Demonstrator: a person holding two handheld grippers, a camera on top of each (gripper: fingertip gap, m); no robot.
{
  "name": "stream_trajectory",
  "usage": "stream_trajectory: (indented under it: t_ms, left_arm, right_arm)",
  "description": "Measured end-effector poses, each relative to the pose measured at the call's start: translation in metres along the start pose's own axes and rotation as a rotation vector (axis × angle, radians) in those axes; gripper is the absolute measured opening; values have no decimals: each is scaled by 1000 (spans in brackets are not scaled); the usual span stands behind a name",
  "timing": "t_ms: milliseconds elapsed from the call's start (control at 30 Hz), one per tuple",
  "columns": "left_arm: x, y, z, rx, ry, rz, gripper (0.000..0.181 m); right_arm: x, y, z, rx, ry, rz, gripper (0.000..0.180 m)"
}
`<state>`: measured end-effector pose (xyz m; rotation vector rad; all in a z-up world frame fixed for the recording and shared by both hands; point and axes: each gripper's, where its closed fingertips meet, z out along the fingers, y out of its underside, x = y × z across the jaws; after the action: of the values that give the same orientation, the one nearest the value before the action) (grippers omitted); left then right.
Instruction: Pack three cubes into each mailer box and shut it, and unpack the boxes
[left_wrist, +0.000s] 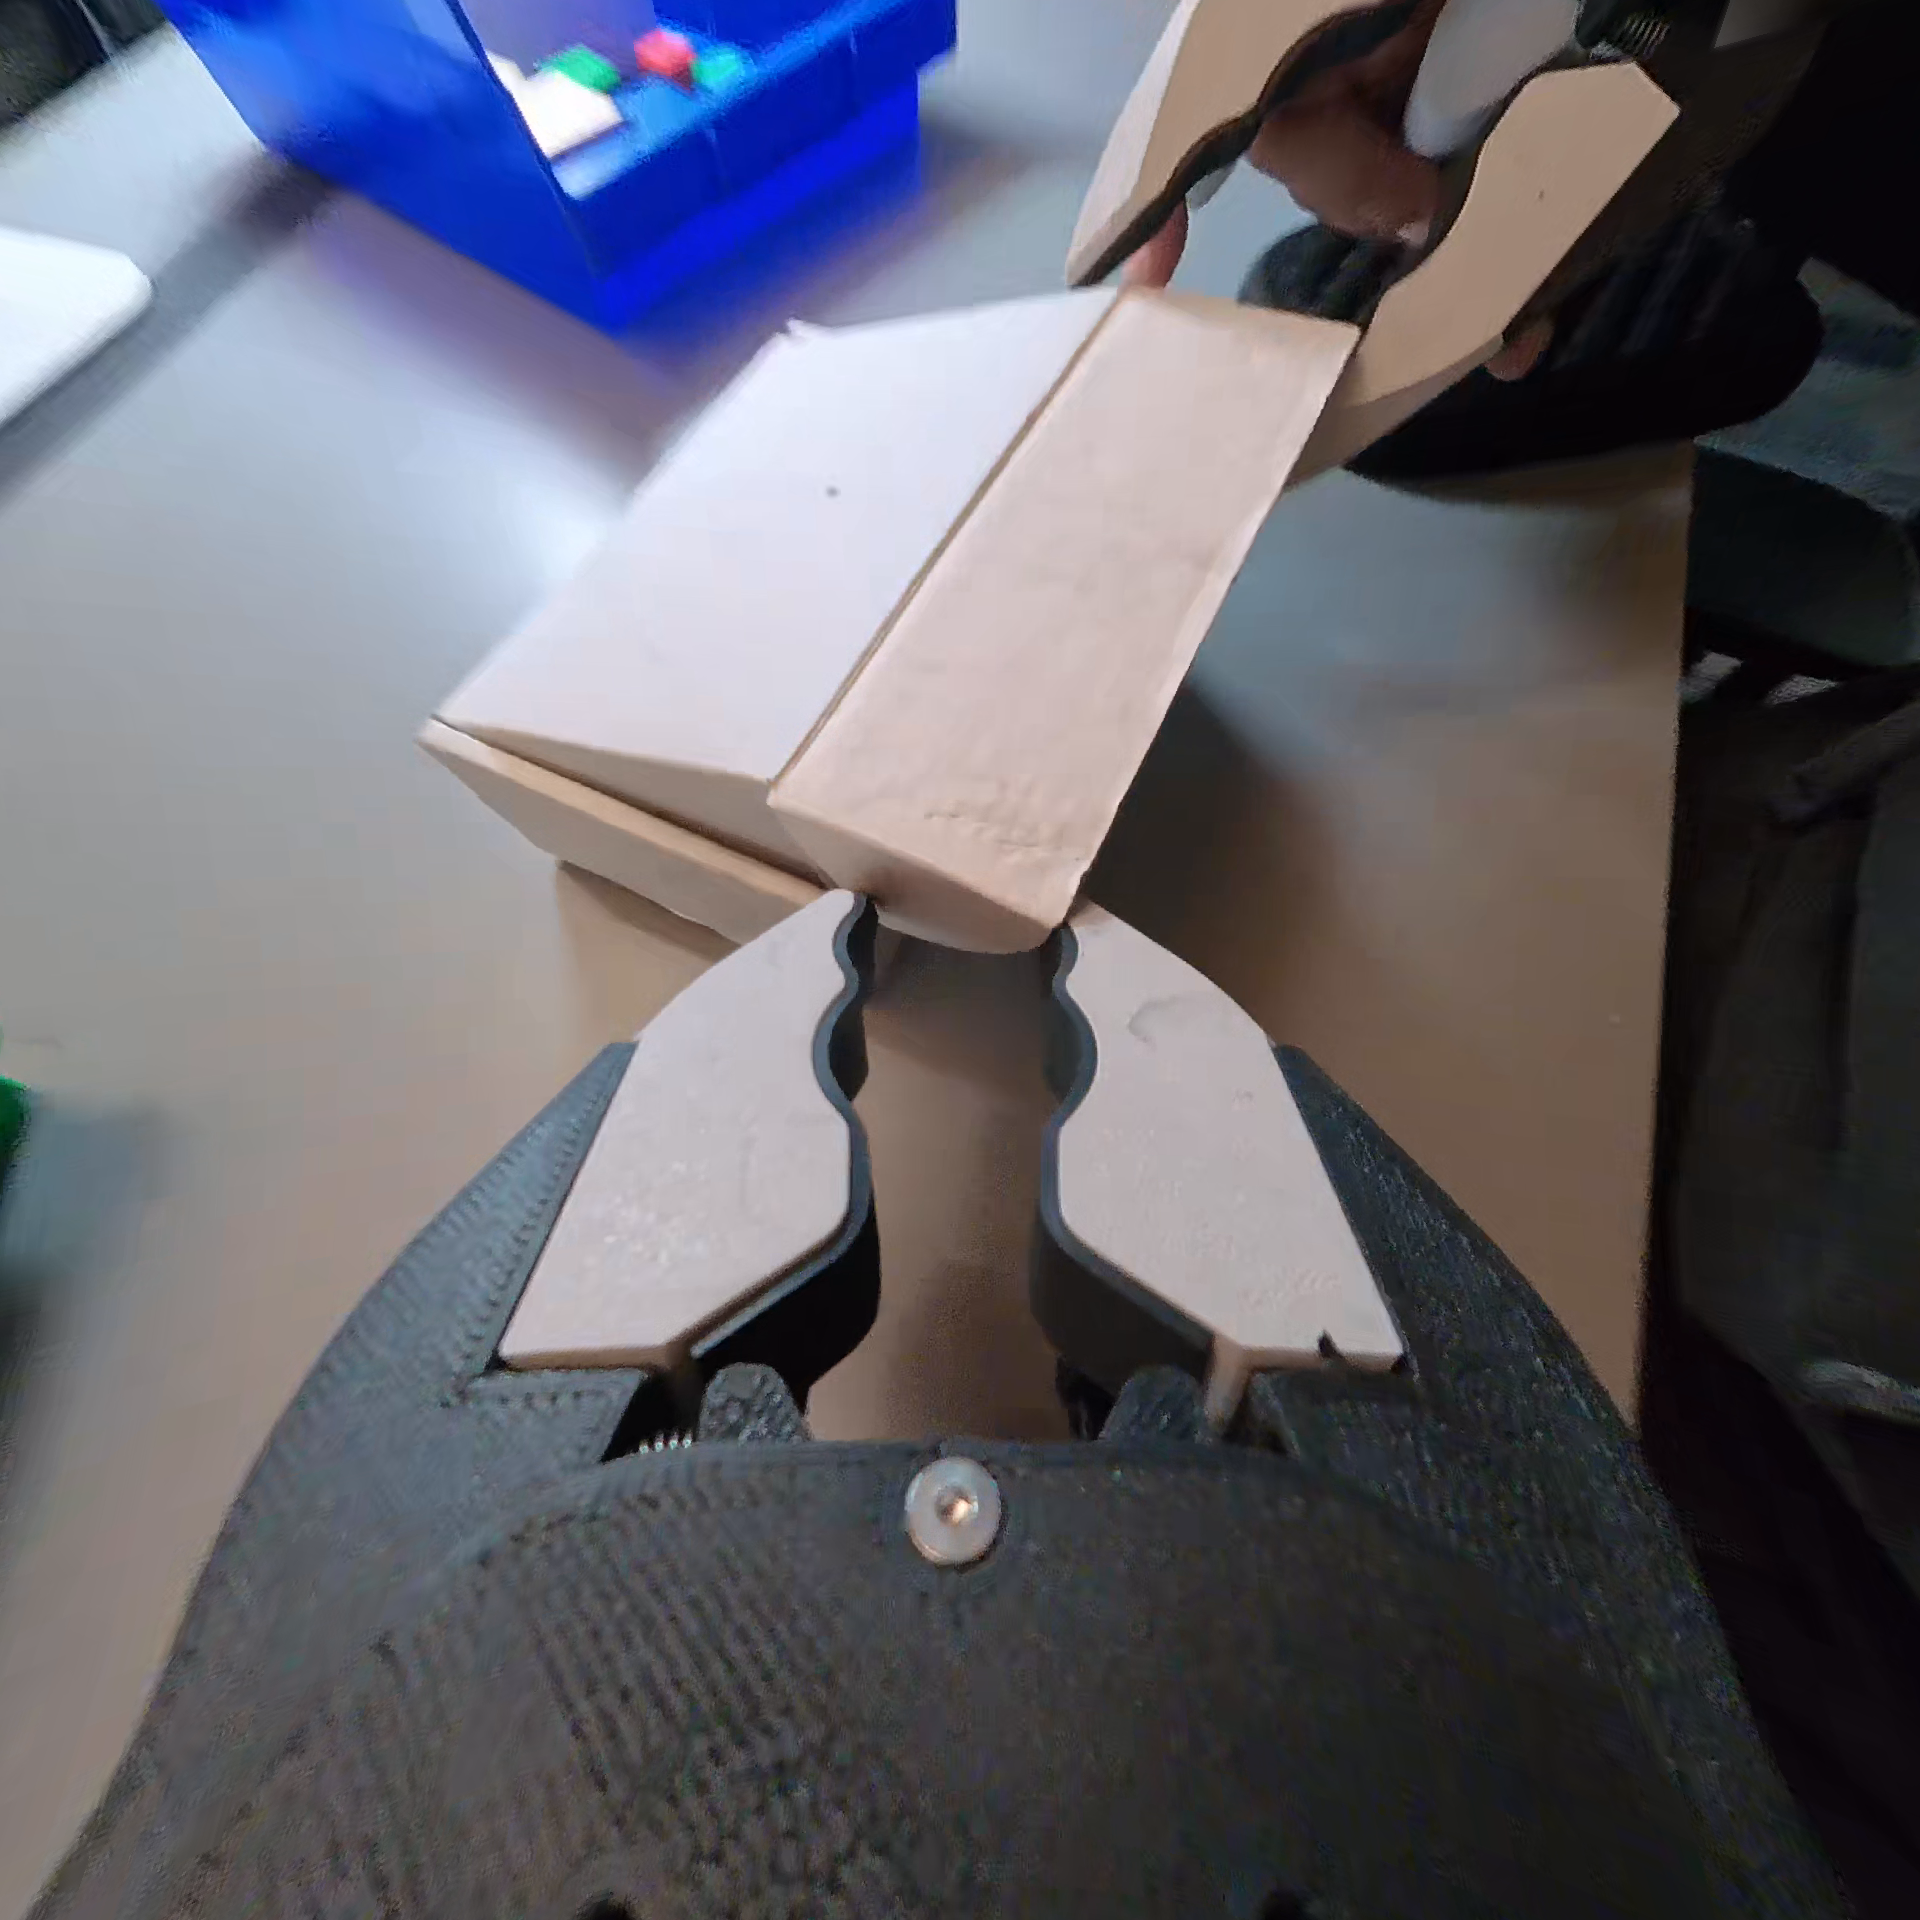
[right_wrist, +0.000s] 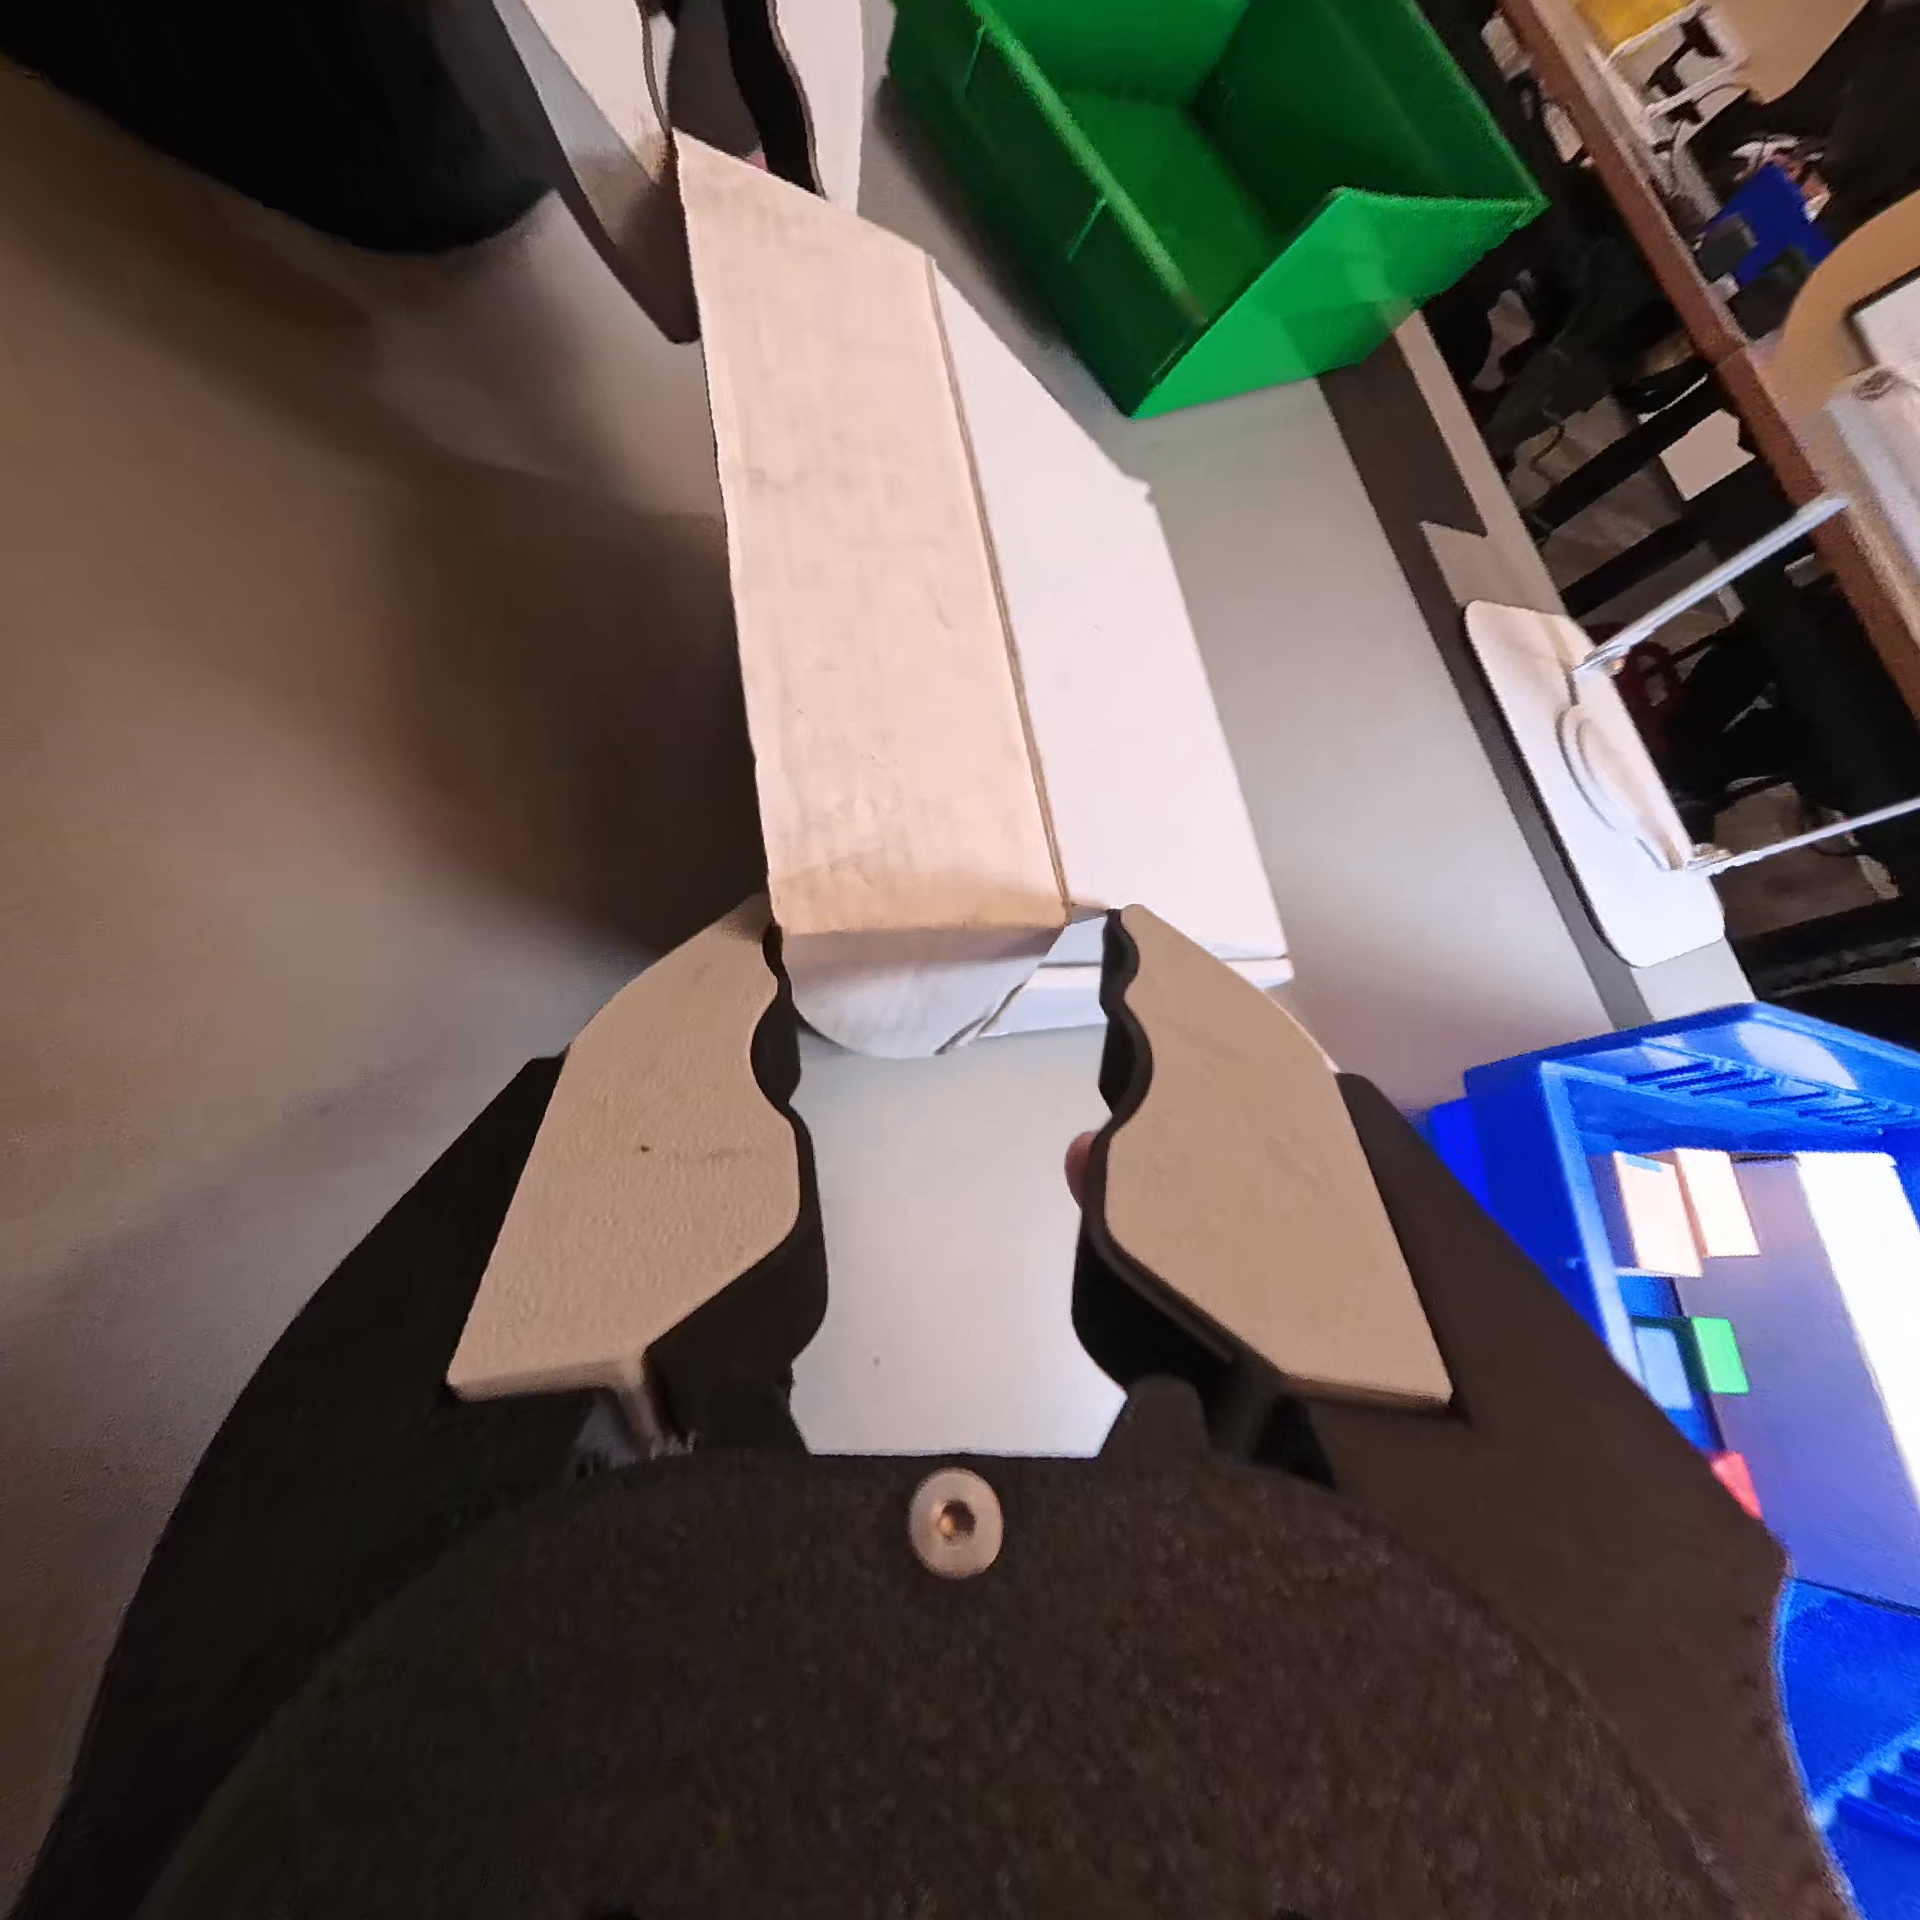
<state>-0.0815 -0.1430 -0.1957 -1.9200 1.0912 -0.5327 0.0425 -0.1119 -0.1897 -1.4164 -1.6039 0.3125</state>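
Two hand-held grippers meet one mailer box (left_wrist: 748, 582) on the desk (left_wrist: 260, 831), one at each end of its raised front flap (left_wrist: 1039, 644). We see the left hand-held gripper (left_wrist: 961, 935) with its jaws spread, the tips just at the near rounded end of that flap, not pinching it. The right hand-held gripper (right_wrist: 945, 956) is likewise spread, its tips flanking the flap's other end (right_wrist: 894, 956); whether they touch the card we cannot tell. The lid lies down on the box, with the flap still sticking out. Beyond the box stands a blue bin (left_wrist: 665, 177) holding red and green cubes (left_wrist: 665, 52), and a green bin (right_wrist: 1195, 197) sits on the opposite side.
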Motion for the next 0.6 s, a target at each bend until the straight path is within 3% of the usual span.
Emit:
stream_trajectory:
  t_ms: [167,300,600]
  left_arm:
    - [13,12,2,-77,52,-86,33]
    - [7,9,-5,-51,2,-41,50]
    - [-1,2,11,18,-307,383,72]
  right_arm:
    - [-10,12,1,-61,23,-1,44]
    - [-9,6,-5,-34,94,-41,53]
    - [-5,9,7,-20,354,-366,55]
